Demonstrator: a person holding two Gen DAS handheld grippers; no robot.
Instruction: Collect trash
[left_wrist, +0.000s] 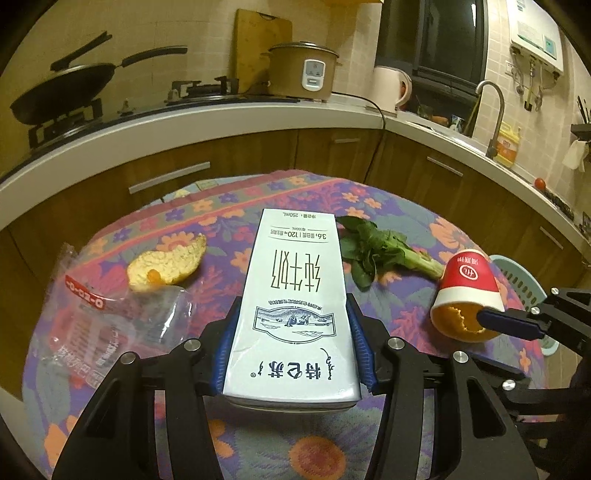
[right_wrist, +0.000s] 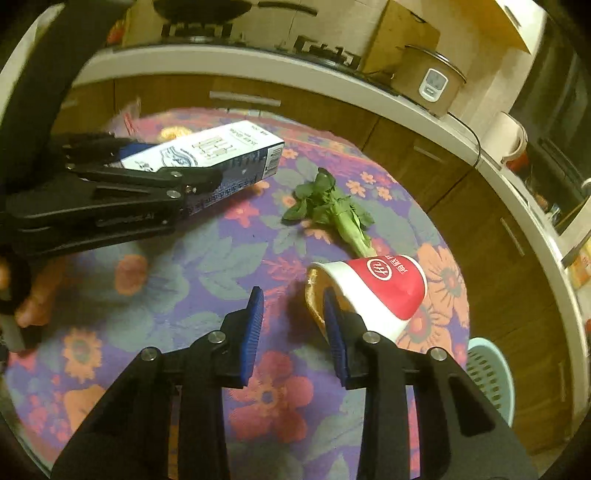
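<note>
- The left tongs (left_wrist: 293, 343) are clamping a boxy, glossy white carton (left_wrist: 291, 306) by its flat sides, lifted off the counter (right_wrist: 207, 258).
- The right tongs (right_wrist: 293, 328) are gaping apart, one ribbed blue pad inside the rim of a tipped red-and-white paper cup (right_wrist: 373, 291) holding orange peel.
- A leafy green stalk (right_wrist: 332, 206) is lying beyond them; a curled peel (left_wrist: 168, 264) and crinkled clear wrapper (left_wrist: 110, 325) are lying left of the carton.
</note>
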